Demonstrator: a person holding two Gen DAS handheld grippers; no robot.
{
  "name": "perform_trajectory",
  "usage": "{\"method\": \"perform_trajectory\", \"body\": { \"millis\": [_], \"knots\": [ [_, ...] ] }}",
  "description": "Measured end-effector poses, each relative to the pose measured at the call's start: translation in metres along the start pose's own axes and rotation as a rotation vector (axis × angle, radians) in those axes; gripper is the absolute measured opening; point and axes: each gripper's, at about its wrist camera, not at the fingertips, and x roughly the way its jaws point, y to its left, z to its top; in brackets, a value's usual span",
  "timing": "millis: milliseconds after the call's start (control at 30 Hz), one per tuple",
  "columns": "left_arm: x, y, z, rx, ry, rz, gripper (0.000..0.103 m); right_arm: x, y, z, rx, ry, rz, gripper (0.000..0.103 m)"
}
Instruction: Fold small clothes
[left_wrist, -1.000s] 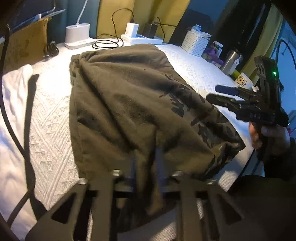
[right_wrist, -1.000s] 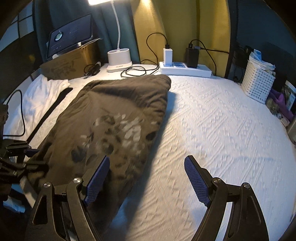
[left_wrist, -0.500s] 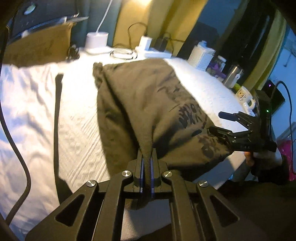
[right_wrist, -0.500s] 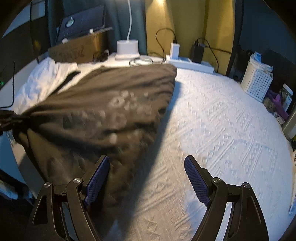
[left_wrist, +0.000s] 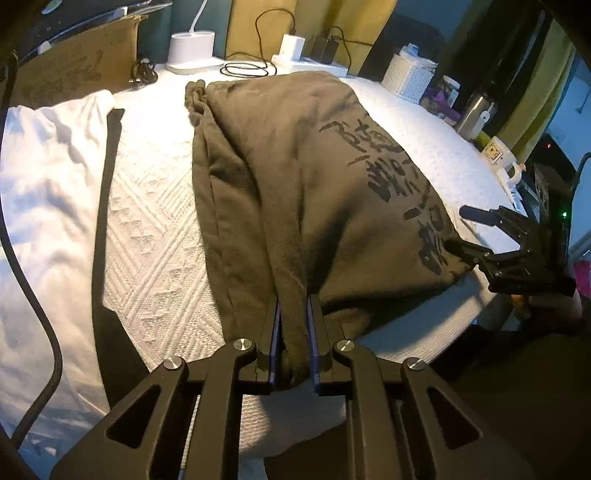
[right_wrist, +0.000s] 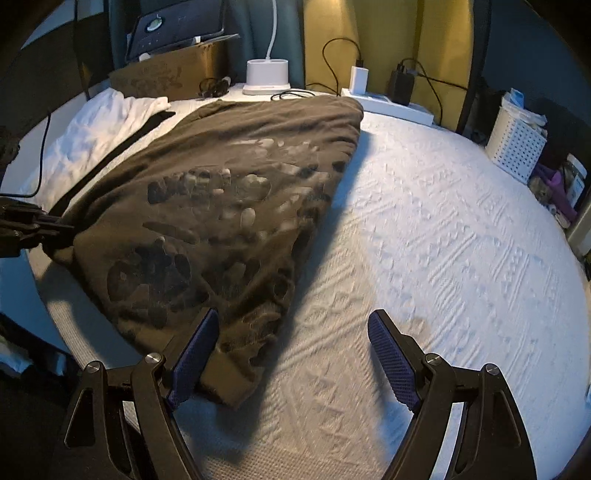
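Left claw (left_wrist: 292, 321), jaws just easing apart, pinches a soft olive printed T-shirt (left_wrist: 314, 177) on the textured white desk (right_wrist: 443, 240); right claw (right_wrist: 291, 347) gapes wide, empty.

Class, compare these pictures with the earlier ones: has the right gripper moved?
Yes. In the right wrist view, the right gripper now sits over the brown garment's near corner, and the white basket appears farther off.

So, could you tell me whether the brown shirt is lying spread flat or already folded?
Folded lengthwise, it seems: the brown shirt lies as a narrow strip with layered edges along one side, its near end pinched in the left gripper.
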Motion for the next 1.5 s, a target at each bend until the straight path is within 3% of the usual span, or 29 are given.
{"method": "perform_trajectory", "body": {
  "millis": [133, 200, 233, 367, 433, 800, 833, 900, 967, 1100, 1500],
  "knots": [
    [-0.001, -0.001, 0.0, 0.01, -0.001, 0.028, 0.014, -0.007, -0.001, -0.013, 0.014, -0.005, 0.0, 0.084],
    [-0.002, -0.003, 0.0, 0.021, 0.007, 0.045, 0.014, -0.012, 0.001, -0.019, 0.018, -0.014, 0.028, 0.072],
    [-0.003, -0.005, 0.0, 0.032, 0.013, 0.055, 0.014, -0.015, 0.003, -0.021, 0.016, -0.023, 0.06, 0.058],
    [0.0, -0.009, 0.0, 0.073, 0.03, 0.076, 0.014, -0.016, 0.014, -0.022, 0.006, -0.039, 0.089, 0.042],
    [0.0, -0.01, 0.0, 0.08, 0.032, 0.082, 0.014, -0.016, 0.019, -0.022, -0.008, -0.043, 0.09, 0.041],
    [-0.014, -0.004, -0.008, 0.067, 0.046, 0.092, 0.019, -0.024, 0.028, -0.03, -0.05, -0.029, 0.076, 0.041],
    [-0.016, -0.003, -0.007, 0.067, 0.045, 0.095, 0.023, -0.025, 0.025, -0.03, -0.048, -0.017, 0.081, 0.041],
    [-0.023, 0.001, -0.003, 0.057, 0.03, 0.107, 0.032, -0.026, 0.02, -0.029, -0.046, 0.006, 0.076, 0.046],
    [-0.027, 0.006, 0.002, 0.047, 0.012, 0.108, 0.036, -0.028, 0.015, -0.029, -0.041, 0.014, 0.058, 0.059],
    [-0.028, 0.021, 0.018, 0.003, -0.025, 0.14, 0.043, -0.032, -0.001, -0.021, -0.016, 0.008, 0.036, 0.065],
    [0.003, 0.023, 0.093, 0.034, -0.085, 0.152, 0.043, -0.019, -0.04, 0.021, 0.035, -0.007, -0.048, 0.065]
  ]
}}
